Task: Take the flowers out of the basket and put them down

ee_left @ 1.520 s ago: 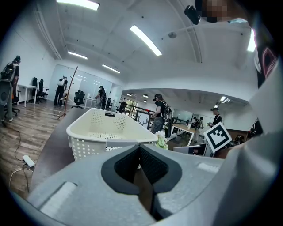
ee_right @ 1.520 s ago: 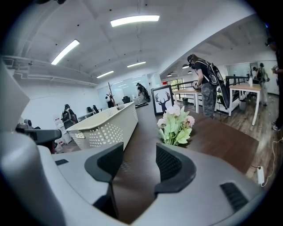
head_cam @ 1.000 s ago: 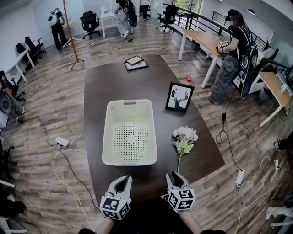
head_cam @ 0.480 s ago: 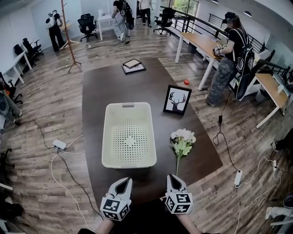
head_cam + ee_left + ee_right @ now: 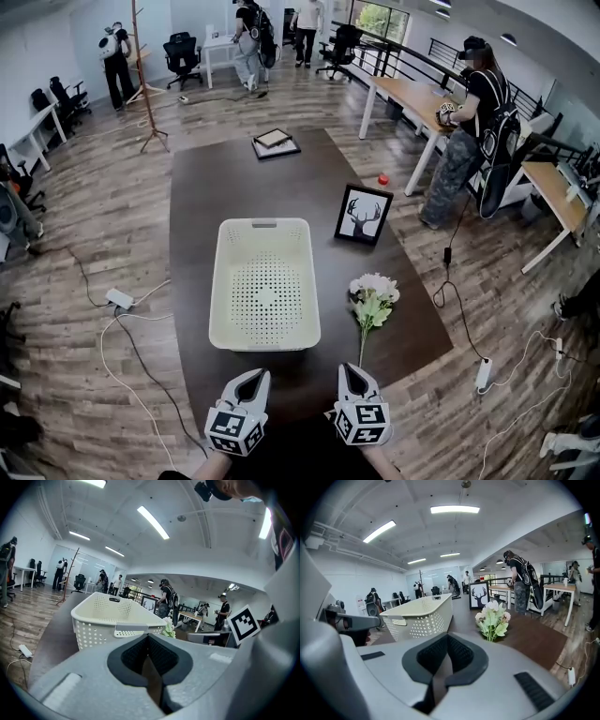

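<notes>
Left gripper: jaws together, empty, at the near edge of the worktop. Basket: empty. Right gripper: jaws have just been closing and now meet, with nothing between them. Flowers: lying on the worktop just right of the basket, stem end toward the right gripper, which is the nearer one.

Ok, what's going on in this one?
A person holds a gripper in each hand at the near edge of a dark table. The flowers lie on the table just right of the white basket, which looks empty, so the job seems done. Neither gripper holds anything: the left gripper is shut, and the right gripper has just closed its jaws on nothing.
</notes>
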A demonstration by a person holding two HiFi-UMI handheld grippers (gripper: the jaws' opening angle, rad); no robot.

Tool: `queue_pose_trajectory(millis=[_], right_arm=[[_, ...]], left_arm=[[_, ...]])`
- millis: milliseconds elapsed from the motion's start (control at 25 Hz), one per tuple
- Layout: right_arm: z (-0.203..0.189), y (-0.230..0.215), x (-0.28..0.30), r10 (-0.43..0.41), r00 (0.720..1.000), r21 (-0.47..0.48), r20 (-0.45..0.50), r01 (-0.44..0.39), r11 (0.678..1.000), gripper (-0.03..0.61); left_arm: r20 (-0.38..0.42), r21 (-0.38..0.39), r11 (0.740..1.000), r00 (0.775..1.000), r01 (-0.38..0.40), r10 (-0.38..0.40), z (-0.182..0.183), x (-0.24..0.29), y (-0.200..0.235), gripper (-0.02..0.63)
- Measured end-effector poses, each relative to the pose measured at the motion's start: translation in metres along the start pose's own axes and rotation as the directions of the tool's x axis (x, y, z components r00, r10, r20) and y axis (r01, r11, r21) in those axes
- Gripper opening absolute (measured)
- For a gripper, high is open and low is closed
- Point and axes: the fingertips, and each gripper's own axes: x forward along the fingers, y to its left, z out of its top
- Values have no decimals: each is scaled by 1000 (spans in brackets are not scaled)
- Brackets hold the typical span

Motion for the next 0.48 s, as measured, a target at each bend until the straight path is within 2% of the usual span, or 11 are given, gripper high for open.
queue_pose_trajectory(millis=[480], right_arm=[[2,7,4,4,1000,-21,-9,-4,1000,6]], left_arm=[[7,5,1000,1000,14,-14,3,0,1,9]])
